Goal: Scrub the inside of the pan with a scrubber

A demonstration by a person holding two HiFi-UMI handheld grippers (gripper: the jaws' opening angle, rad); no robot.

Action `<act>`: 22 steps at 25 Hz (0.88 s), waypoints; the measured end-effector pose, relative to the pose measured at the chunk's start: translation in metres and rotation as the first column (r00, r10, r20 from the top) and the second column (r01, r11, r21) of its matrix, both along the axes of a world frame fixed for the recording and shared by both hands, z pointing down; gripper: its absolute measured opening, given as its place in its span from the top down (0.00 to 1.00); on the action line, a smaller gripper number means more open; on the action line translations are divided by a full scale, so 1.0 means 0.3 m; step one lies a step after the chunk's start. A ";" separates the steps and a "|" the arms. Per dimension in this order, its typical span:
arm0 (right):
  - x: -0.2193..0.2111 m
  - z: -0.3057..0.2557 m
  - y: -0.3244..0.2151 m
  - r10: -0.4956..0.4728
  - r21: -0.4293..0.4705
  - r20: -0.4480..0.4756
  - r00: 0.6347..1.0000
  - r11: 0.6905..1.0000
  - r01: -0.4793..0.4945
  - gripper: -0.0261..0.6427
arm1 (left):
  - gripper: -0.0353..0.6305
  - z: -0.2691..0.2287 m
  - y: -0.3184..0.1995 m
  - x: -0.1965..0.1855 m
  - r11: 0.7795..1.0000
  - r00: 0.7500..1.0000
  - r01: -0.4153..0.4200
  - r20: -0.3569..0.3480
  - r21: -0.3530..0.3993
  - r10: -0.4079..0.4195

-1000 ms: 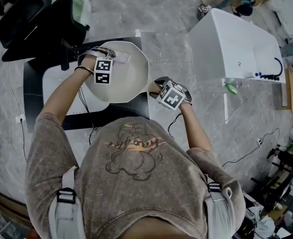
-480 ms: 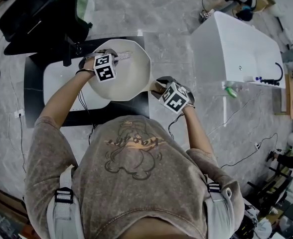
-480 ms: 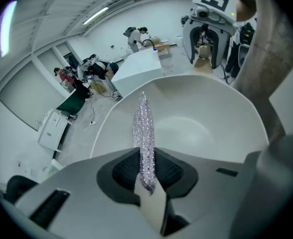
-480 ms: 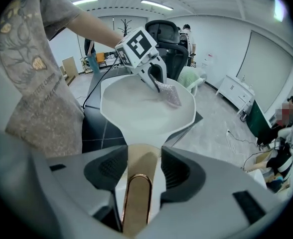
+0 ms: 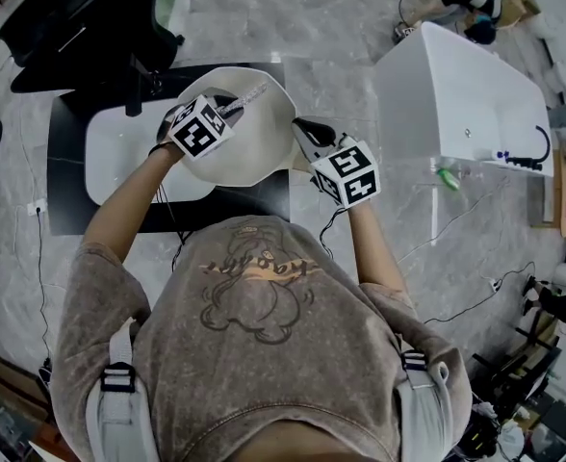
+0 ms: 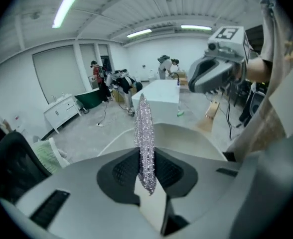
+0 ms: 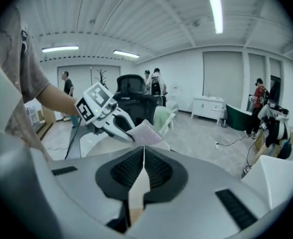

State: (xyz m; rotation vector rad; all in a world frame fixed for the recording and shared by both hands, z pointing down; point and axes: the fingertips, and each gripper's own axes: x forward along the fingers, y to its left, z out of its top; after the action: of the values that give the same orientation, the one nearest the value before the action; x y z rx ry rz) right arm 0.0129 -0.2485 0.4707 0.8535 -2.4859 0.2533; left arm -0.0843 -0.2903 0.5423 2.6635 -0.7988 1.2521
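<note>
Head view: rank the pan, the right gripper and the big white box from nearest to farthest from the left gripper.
1. pan: directly under the left gripper, which holds the scrubber over its inside.
2. right gripper: at the pan's right rim, across the pan from the left one.
3. white box: far right on the floor, well beyond the right gripper.

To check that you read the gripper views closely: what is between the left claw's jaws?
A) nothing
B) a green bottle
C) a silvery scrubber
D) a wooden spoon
C: in the left gripper view the left claw is shut on the silvery scrubber, which sticks out past its tips.
</note>
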 end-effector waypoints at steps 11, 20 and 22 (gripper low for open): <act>0.019 -0.163 -0.057 0.222 0.160 0.327 0.919 0.945 -0.285 0.93 | 0.83 -0.332 0.032 -0.039 0.917 0.832 0.384 -0.471 0.109 -0.293; 0.030 -0.158 -0.059 0.277 0.156 0.380 0.882 0.921 -0.356 0.93 | 0.83 -0.371 0.072 -0.142 0.806 0.707 0.568 -0.600 0.168 -0.374; 0.035 -0.157 -0.059 0.284 0.161 0.380 0.880 0.917 -0.366 0.92 | 0.83 -0.375 0.074 -0.152 0.794 0.697 0.583 -0.608 0.171 -0.381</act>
State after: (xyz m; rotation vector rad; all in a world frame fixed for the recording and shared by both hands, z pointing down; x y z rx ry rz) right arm 0.0235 -0.2664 0.4235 1.4447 -2.7203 0.2549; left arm -0.1299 -0.2680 0.4296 2.5379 -1.5924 0.1936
